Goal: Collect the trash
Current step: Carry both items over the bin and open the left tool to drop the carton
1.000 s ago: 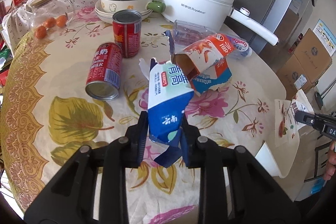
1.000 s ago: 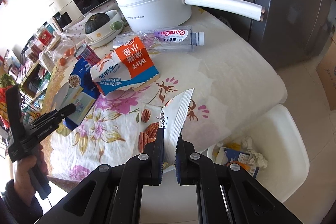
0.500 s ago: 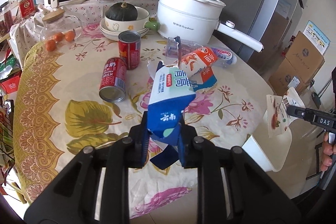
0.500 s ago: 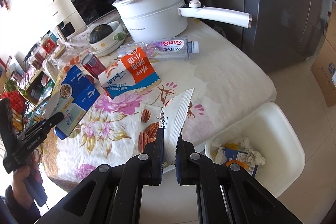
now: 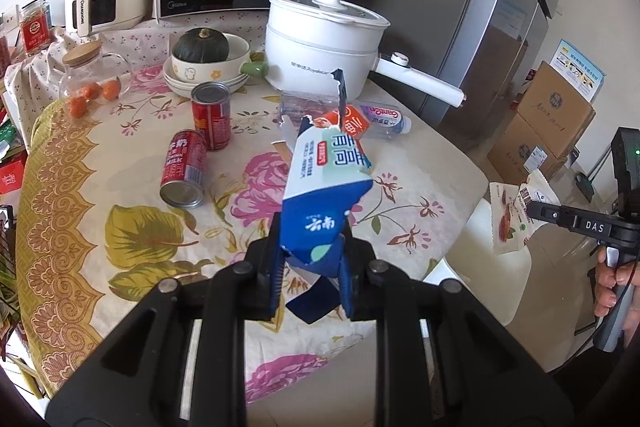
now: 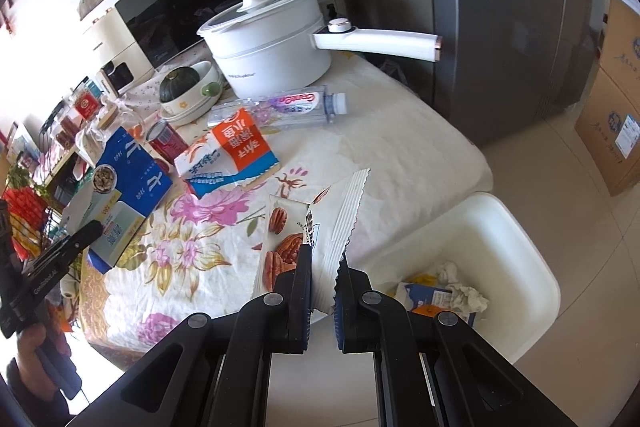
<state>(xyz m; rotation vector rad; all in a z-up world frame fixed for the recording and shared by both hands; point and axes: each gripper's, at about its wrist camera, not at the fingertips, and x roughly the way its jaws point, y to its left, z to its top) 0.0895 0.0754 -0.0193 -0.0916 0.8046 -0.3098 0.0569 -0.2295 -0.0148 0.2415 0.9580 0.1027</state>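
Our left gripper (image 5: pixel 311 259) clamps the lower end of a torn blue-and-white milk carton (image 5: pixel 326 187), crumpled cardboard held tilted above the floral tablecloth (image 5: pixel 120 163). Our right gripper (image 6: pixel 322 277) pinches a glossy pecan snack packet (image 6: pixel 320 227) with a serrated edge, raised over the table edge. The white plastic bin (image 6: pixel 500 227), holding crumpled paper, sits at four o'clock from it.

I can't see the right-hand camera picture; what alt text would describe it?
A handheld black gripper pinches a white pecan snack wrapper beside a white bin holding crumpled rubbish. Behind it, a floral-clothed table carries an orange milk carton, a plastic bottle and a white pot.
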